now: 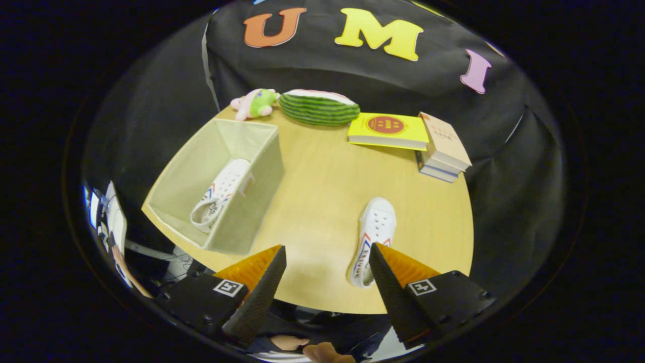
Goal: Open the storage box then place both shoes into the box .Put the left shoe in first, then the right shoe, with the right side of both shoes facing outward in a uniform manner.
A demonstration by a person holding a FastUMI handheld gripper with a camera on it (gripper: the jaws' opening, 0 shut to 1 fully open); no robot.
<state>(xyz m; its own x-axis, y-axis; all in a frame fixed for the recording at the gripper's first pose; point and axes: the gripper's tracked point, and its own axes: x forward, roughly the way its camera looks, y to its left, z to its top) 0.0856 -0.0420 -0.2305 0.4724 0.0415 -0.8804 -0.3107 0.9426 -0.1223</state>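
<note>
An open beige fabric storage box (252, 201) stands on the round wooden table (322, 191), ahead and left of my fingers. One white shoe (219, 194) with red and blue stripes lies inside it, along the box's right wall. The other white shoe (372, 237) lies on the table, its heel end right beside my right finger (388, 277) and partly hidden by it. My gripper (327, 249) hovers above the table's near edge, open, with only bare tabletop between the fingers.
At the table's far side lie a pink and green plush toy (256, 103), a watermelon-shaped cushion (318, 107), a yellow book (388, 131) and a stack of books (444, 148). Below my fingers a person's hand (322, 350) shows.
</note>
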